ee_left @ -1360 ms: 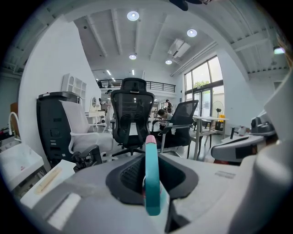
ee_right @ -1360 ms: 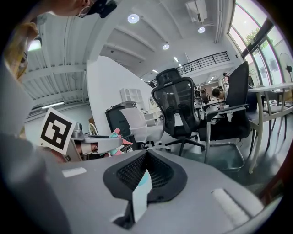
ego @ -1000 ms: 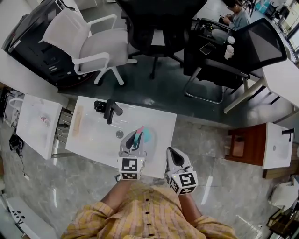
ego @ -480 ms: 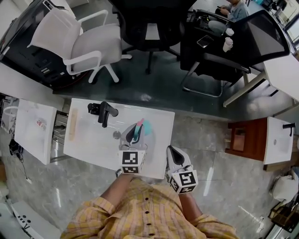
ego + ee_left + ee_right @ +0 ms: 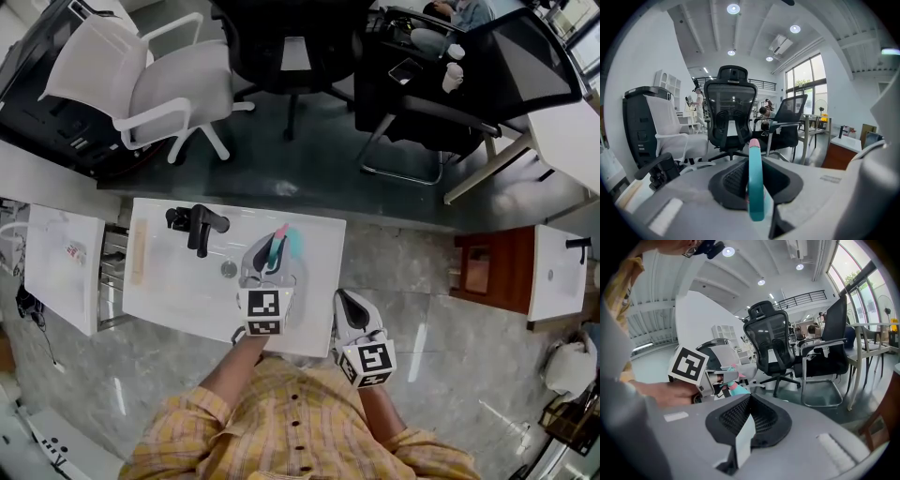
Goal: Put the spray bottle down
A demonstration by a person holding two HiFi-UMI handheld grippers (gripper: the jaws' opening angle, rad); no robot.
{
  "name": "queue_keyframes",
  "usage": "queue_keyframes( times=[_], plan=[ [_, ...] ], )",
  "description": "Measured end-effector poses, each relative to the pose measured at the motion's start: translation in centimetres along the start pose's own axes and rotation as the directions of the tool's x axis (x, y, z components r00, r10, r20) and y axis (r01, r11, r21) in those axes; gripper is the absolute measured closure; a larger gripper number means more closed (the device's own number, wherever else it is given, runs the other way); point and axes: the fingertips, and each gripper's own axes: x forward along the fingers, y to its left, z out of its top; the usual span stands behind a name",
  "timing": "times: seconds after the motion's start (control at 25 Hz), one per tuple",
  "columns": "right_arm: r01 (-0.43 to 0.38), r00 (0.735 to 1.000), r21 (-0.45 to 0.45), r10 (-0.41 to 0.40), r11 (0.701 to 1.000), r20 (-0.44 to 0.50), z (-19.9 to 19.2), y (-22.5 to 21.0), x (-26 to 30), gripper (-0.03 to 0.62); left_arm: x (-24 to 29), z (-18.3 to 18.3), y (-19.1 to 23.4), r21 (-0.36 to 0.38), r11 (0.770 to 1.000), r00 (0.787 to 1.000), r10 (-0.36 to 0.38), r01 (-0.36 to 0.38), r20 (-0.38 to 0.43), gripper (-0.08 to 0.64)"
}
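Note:
A teal spray bottle (image 5: 284, 247) with a pink part hangs over the right half of the white table (image 5: 178, 292), and my left gripper (image 5: 272, 261) is shut on it. In the left gripper view the bottle (image 5: 755, 187) stands upright between the jaws, its pink tip on top. My right gripper (image 5: 346, 310) hovers just off the table's right front corner, its jaws together and empty (image 5: 744, 439). From the right gripper view the left gripper (image 5: 708, 379) and the bottle (image 5: 734, 388) show at the left.
A black clamp-like device (image 5: 195, 225) and a small round disc (image 5: 229, 269) sit on the table, a wooden strip (image 5: 138, 253) along its left edge. Behind it stand a white chair (image 5: 150, 84) and black chairs (image 5: 291, 47). A wooden cabinet (image 5: 487, 272) is at the right.
My left gripper has carried the bottle a little farther in over the table and lower. The right gripper has barely shifted.

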Motion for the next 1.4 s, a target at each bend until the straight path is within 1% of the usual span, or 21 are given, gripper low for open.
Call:
queue_keyframes(
  times=[0.32, 0.72, 0.96, 1.2, 1.4],
  plan=[
    [0.026, 1.000, 0.000, -0.026, 1.000, -0.005, -0.1, -0.6, -0.1, 0.592, 1.5, -0.3, 0.0, 0.019, 1.000, 1.000, 0.002, -0.002, -0.005, 0.490],
    [0.036, 0.999, 0.006, -0.036, 0.999, -0.006, -0.2, -0.7, -0.1, 0.594, 2.6, -0.6, -0.1, 0.034, 0.999, 1.000, -0.002, 0.003, -0.010, 0.489],
    [0.037, 0.999, 0.012, -0.037, 0.999, -0.005, -0.1, -0.7, -0.1, 0.594, 3.1, -0.6, -0.4, 0.044, 0.999, 1.000, -0.025, 0.025, -0.016, 0.489],
    [0.038, 0.999, 0.016, -0.037, 0.999, -0.006, -0.2, -0.7, -0.4, 0.594, 3.5, -0.9, -0.8, 0.054, 0.998, 0.999, -0.038, 0.040, -0.030, 0.453],
    [0.036, 0.999, 0.014, -0.036, 0.999, -0.004, -0.2, -0.8, -0.8, 0.594, 3.0, -0.8, -0.7, 0.055, 0.998, 0.999, -0.024, 0.026, -0.028, 0.442]
  ],
)
